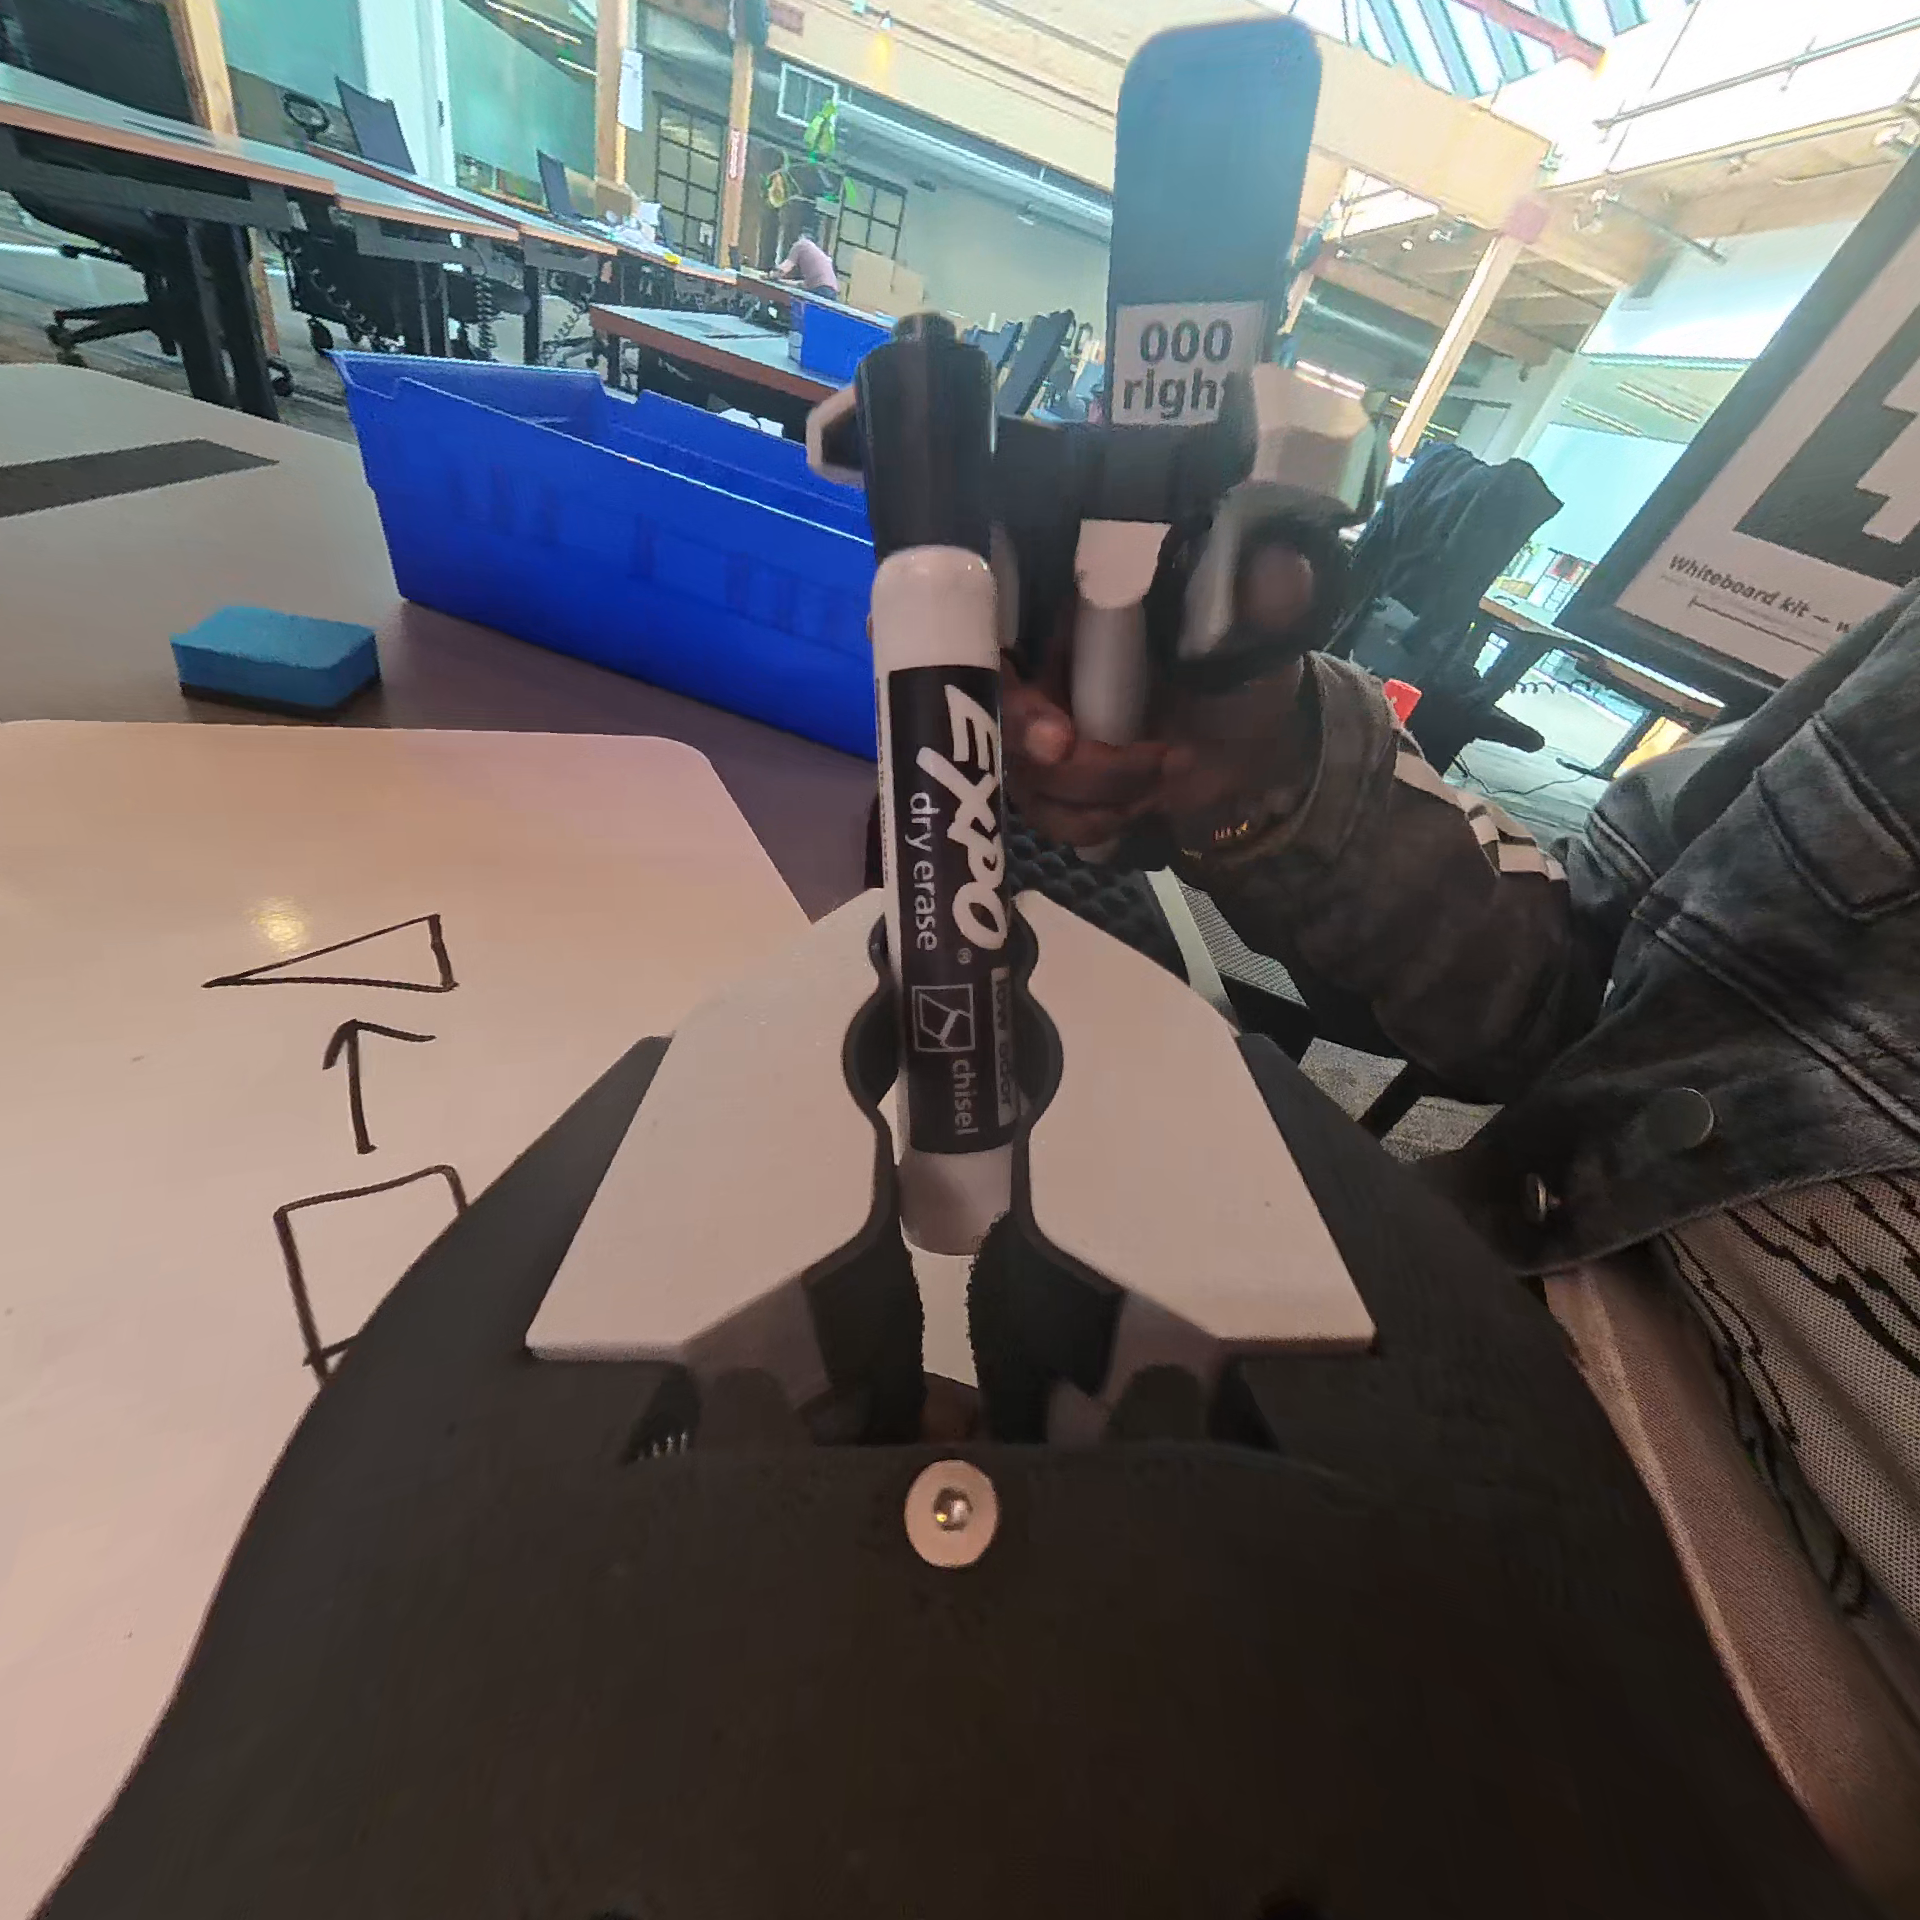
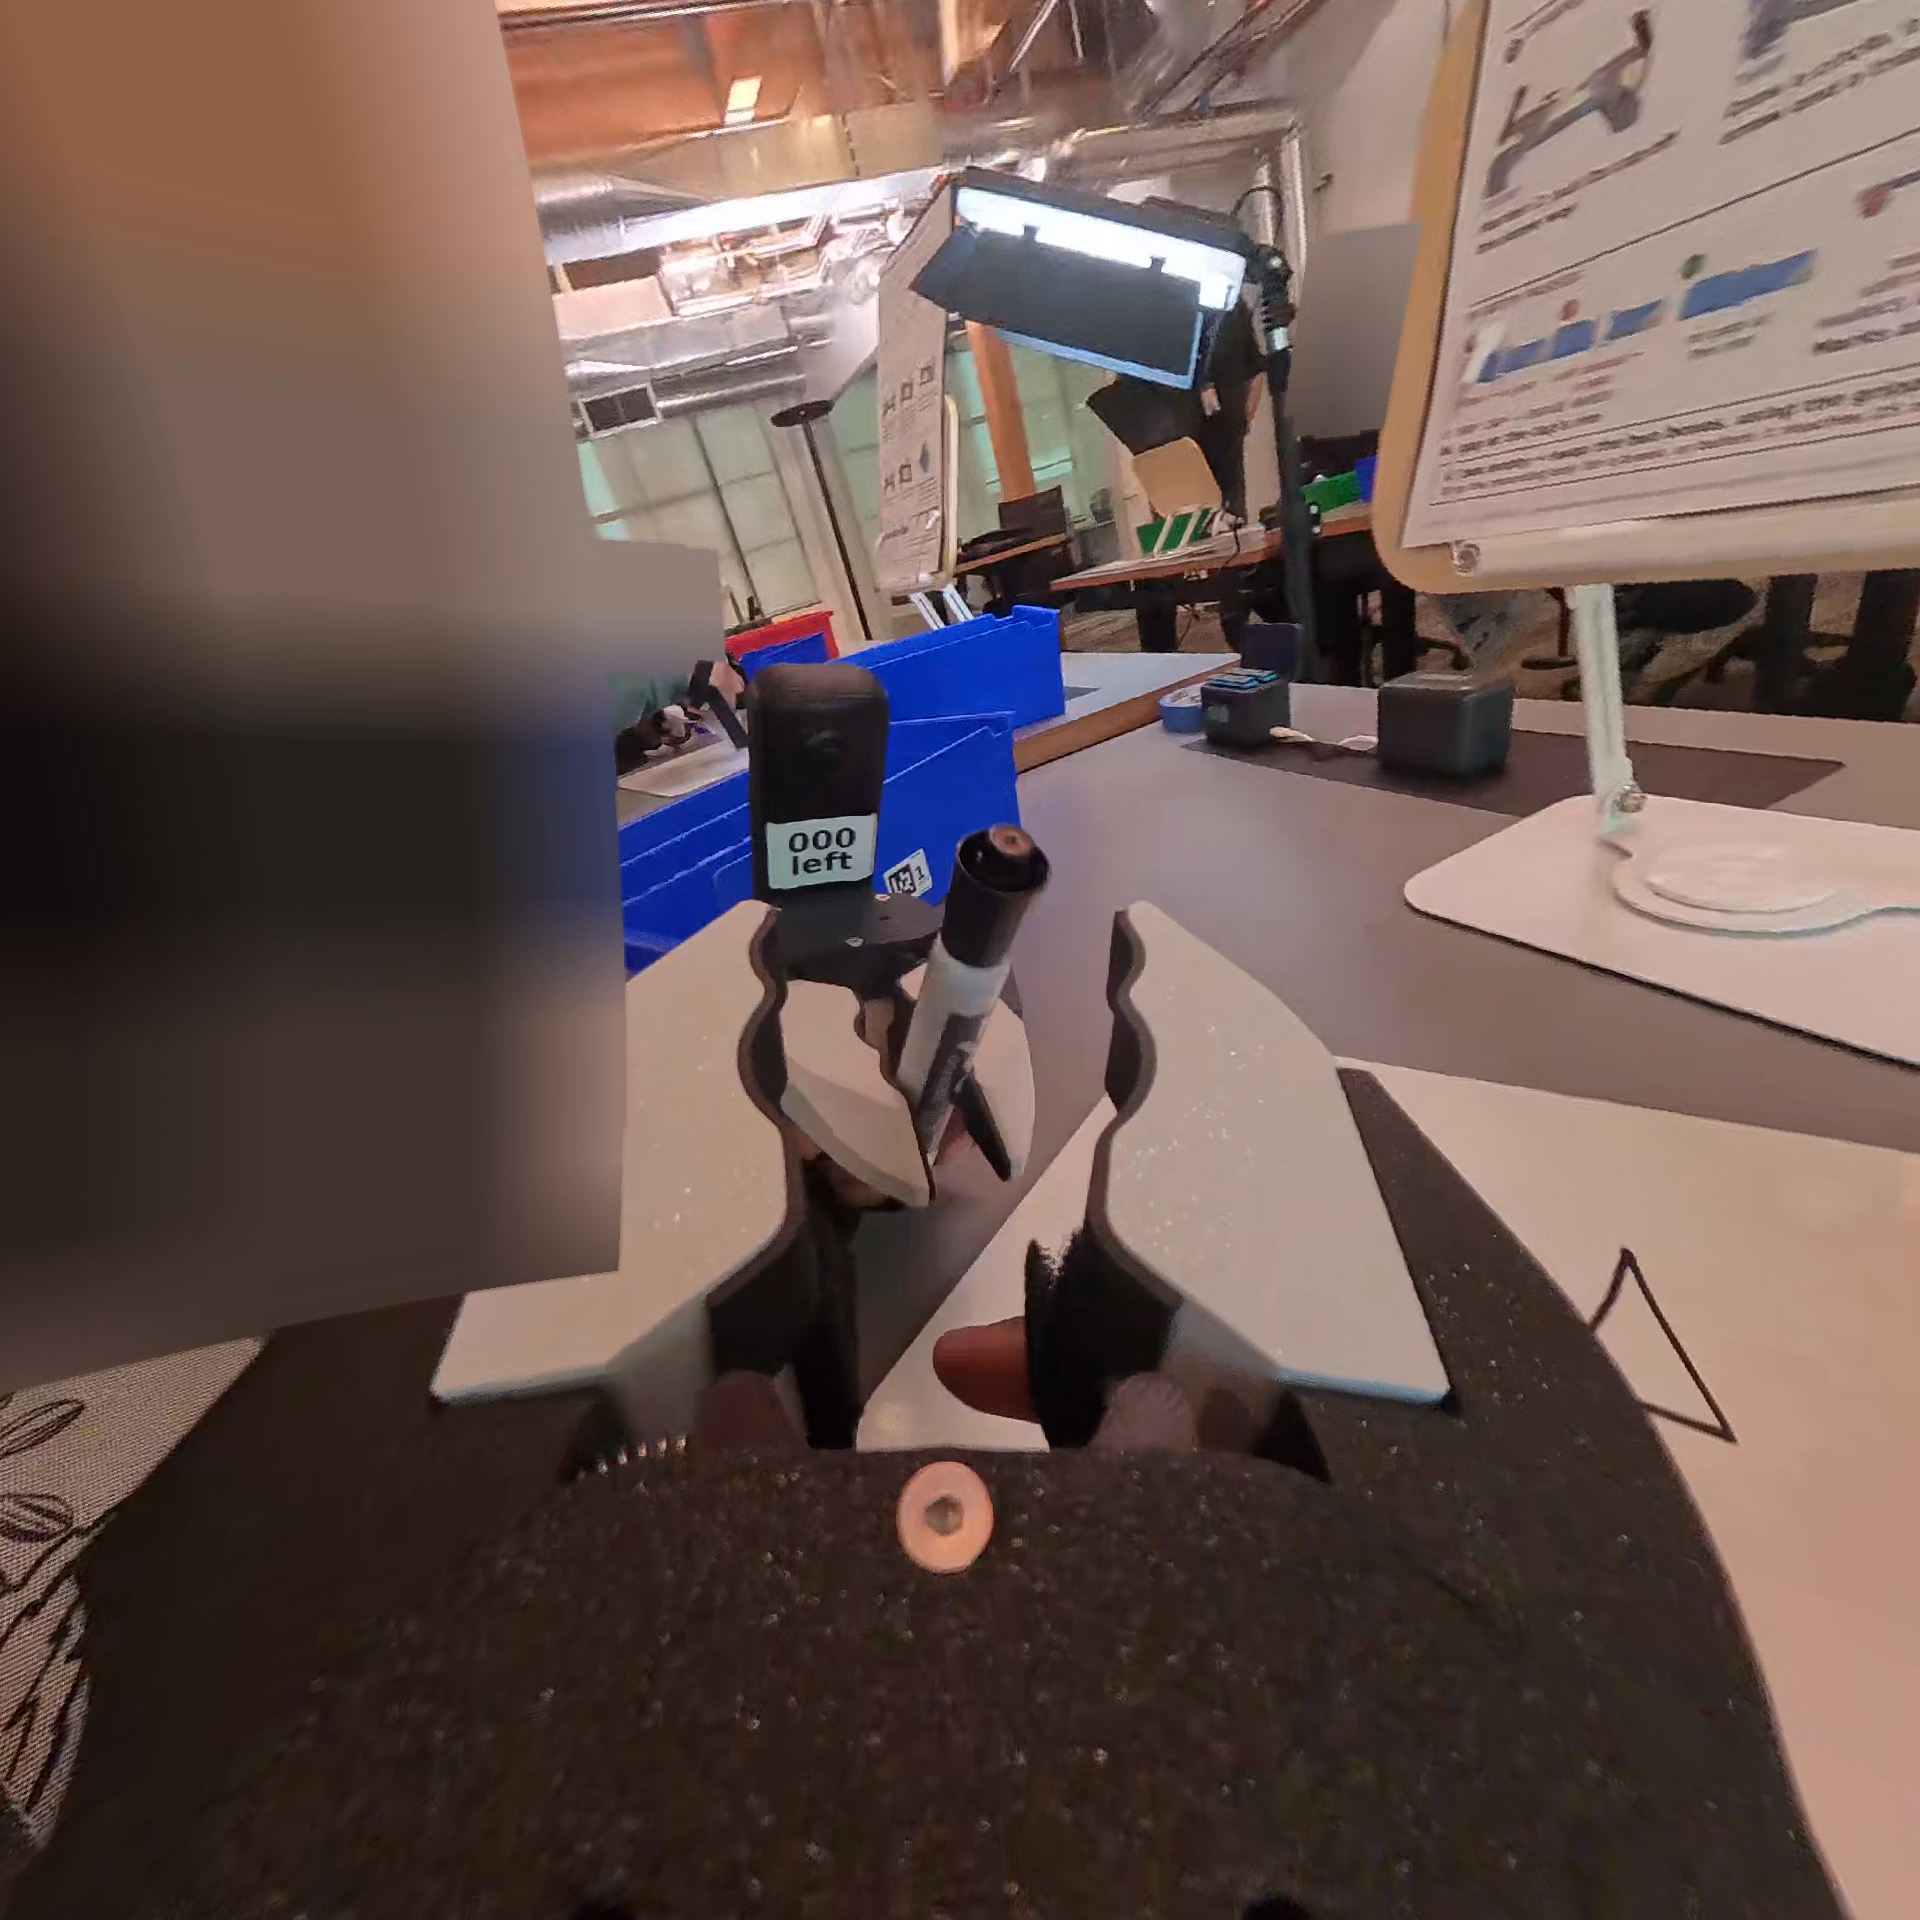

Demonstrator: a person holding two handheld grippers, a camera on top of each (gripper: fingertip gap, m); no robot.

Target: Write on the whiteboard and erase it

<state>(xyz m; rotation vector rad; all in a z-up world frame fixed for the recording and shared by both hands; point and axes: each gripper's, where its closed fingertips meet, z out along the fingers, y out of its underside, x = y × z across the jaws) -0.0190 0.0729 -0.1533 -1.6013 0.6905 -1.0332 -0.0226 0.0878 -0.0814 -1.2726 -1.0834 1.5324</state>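
My left gripper (image 1: 951,935) is shut on a black dry-erase marker (image 1: 940,831) and holds it upright, with the black cap (image 1: 925,436) on top. My right gripper (image 2: 948,925) is open. The cap (image 2: 997,883) stands just beyond its fingertips, about level with the gap between them. One of its fingers (image 1: 831,436) shows left of the cap. The white whiteboard (image 1: 312,883) lies flat on the table to the left, with a triangle, an arrow and a square drawn on it. It also shows in the right wrist view (image 2: 1714,1299). A blue eraser (image 1: 275,660) lies beyond it.
A blue plastic bin (image 1: 623,540) stands behind the whiteboard and eraser. An instruction sheet on a white stand (image 2: 1662,914) is at the right. Small dark boxes (image 2: 1444,722) sit farther back on the grey table. A person's jacket sleeve (image 1: 1455,883) is close on the right. Across from one pair of fingers to the other is roughly 7 cm. From either gripper's tips it is about 30 cm to the blue eraser (image 1: 275,660).
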